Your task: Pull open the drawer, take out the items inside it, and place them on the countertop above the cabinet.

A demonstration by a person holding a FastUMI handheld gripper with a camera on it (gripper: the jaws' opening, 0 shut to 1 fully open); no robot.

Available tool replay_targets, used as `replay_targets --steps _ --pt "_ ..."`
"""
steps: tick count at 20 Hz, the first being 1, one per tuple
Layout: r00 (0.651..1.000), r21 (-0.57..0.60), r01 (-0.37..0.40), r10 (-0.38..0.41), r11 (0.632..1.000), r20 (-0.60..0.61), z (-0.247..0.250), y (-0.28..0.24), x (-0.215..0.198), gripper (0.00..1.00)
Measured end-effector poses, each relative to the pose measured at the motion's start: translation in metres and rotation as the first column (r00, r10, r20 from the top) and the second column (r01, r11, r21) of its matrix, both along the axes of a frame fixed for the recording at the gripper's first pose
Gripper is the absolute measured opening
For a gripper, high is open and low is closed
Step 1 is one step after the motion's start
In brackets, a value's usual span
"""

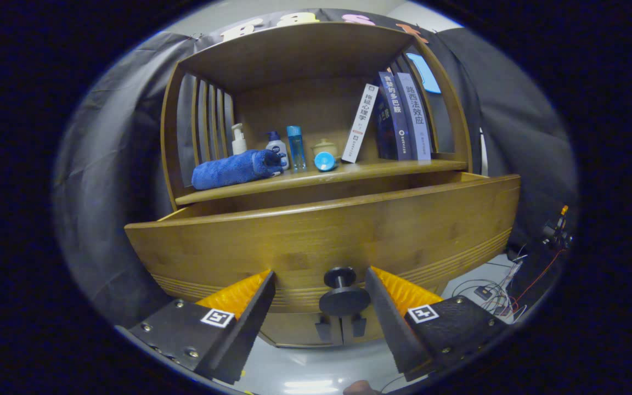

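Drawer (321,236) stands pulled out; its knob (343,293) sits between the gripper (320,285) fingers, spread wide, untouched.

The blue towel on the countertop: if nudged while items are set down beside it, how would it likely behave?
The blue towel is rolled and plush, so probably soft and floppy; a push would likely deform or partly unroll it. It looks light, likely sliding on the smooth wooden countertop. The open gripper flanks the drawer knob.

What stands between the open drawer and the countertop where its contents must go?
The drawer is pulled out, its knob between the open gripper's fingers, untouched. The countertop holds a rolled blue towel, bottles and books; only its front strip is bare. The drawer's inside is hidden behind its front.
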State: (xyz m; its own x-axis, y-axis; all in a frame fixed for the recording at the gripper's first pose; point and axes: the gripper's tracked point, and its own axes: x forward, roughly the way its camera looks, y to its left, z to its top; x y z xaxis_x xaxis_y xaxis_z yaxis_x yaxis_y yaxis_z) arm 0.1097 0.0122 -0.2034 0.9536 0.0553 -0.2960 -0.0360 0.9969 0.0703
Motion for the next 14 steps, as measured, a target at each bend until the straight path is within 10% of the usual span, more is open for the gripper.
replay_targets --steps 14 --pt "1.000 -0.065 0.010 -0.008 0.998 0.024 0.000 0.005 0.044 0.99"
